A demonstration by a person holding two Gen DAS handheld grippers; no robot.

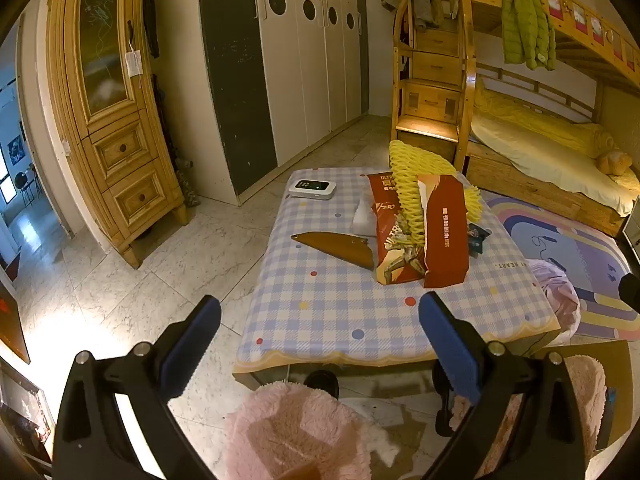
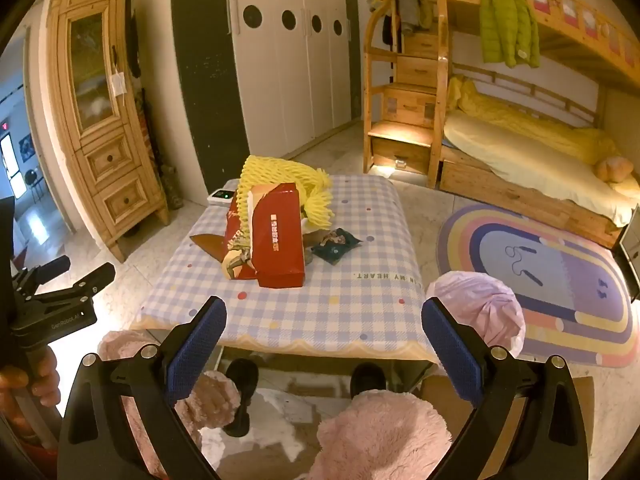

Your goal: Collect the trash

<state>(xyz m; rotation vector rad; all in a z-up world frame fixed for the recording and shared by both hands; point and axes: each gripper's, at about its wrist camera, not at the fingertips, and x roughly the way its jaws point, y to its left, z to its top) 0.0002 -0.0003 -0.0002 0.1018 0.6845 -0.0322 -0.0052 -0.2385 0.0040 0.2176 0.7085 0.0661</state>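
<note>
Trash (image 1: 420,232) sat piled at the middle of the checked table (image 1: 320,304): a torn red cardboard box (image 1: 446,236), yellow foam netting (image 1: 408,184) draped over it toward 12 o'clock, a brown card scrap (image 1: 336,246) at its 9 o'clock, a dark snack wrapper (image 2: 336,242) at its 3 o'clock. A white device (image 1: 312,189) lay near the far corner of the table. Your left gripper (image 1: 320,344) hung above the near table edge, jaws spread wide, nothing between them. Your right gripper (image 2: 324,344) hung likewise, wide apart and empty. A pink bag (image 2: 480,312) stood on the floor just beside the table's right near corner, close to a striped rug (image 2: 560,272). Your knees, in pink fleece (image 2: 380,436), showed below both grippers.
</note>
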